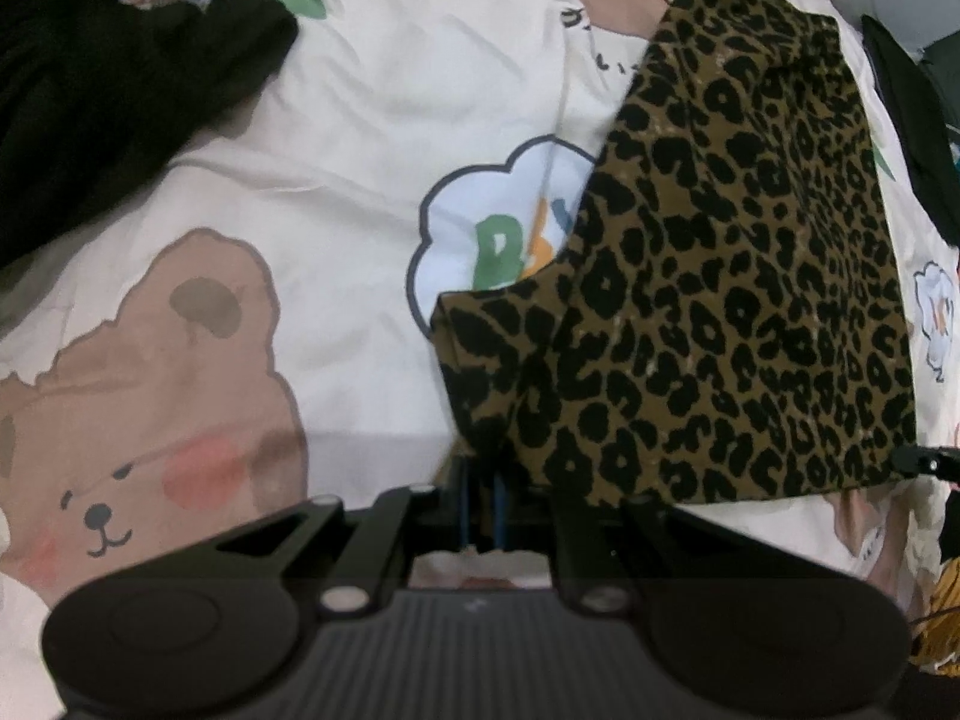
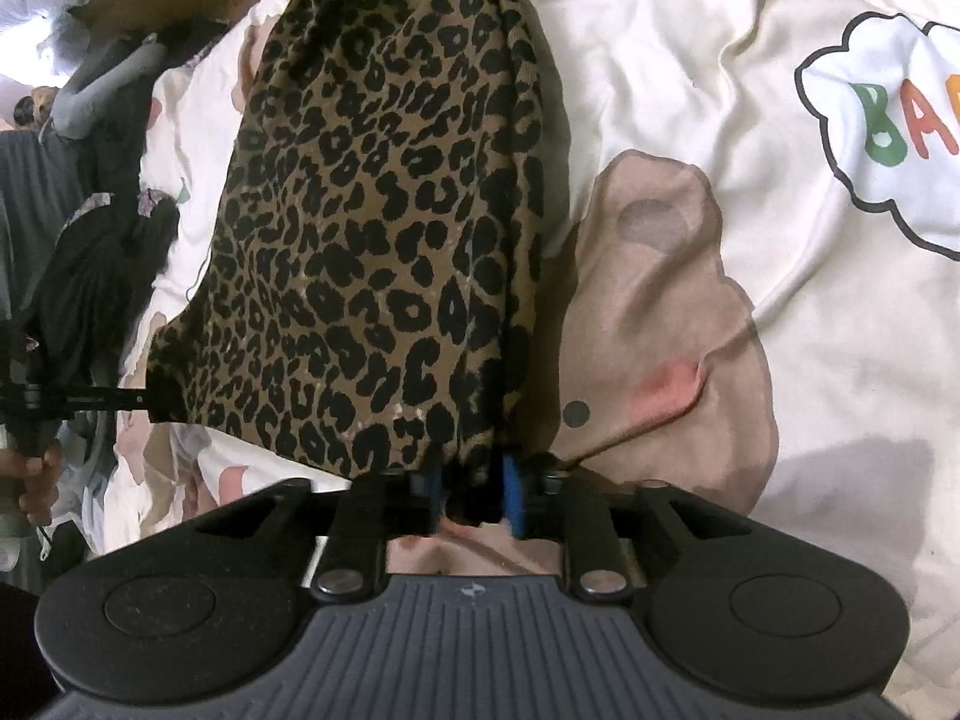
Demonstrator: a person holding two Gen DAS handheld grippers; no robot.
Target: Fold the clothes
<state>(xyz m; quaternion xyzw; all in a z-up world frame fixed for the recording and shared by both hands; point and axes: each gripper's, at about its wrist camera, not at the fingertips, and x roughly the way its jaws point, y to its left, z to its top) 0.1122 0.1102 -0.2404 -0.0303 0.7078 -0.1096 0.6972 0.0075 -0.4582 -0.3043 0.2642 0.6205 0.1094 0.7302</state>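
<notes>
Bedding with a cartoon bear print (image 1: pixel 336 120) fills both views, a cream bed cover that carries everything; a black garment (image 1: pixel 90 78) is heaped at ten o'clock in my left wrist view, well apart from the work.

Next in size is the leopard-print garment (image 2: pixel 372 228), which looks already folded into a long narrow panel. From my right tongs (image 2: pixel 474 495) it runs straight away toward twelve o'clock, its gathered elastic end at the far top of that view and its near hem bunched right at the blue pads. From my left tongs (image 1: pixel 483 501) the same cloth (image 1: pixel 738 276) spreads from twelve toward two o'clock, so its long axis lies along both tools, away from me.

Both hands are at the near hem, one at each corner. My left tongs are narrow and pinch the corner of the hem. My right tongs stand partly apart with a dark bunch of hem between the pads (image 2: pixel 513 495), and I judge that the pads no longer press it.

I read the next move as taking this near end up toward the elastic end. Open bed lies from one to four o'clock of the right tongs. On the other side, clutter and dark clothes (image 2: pixel 102 276) crowd nine o'clock, so I would keep the cloth off that edge.
</notes>
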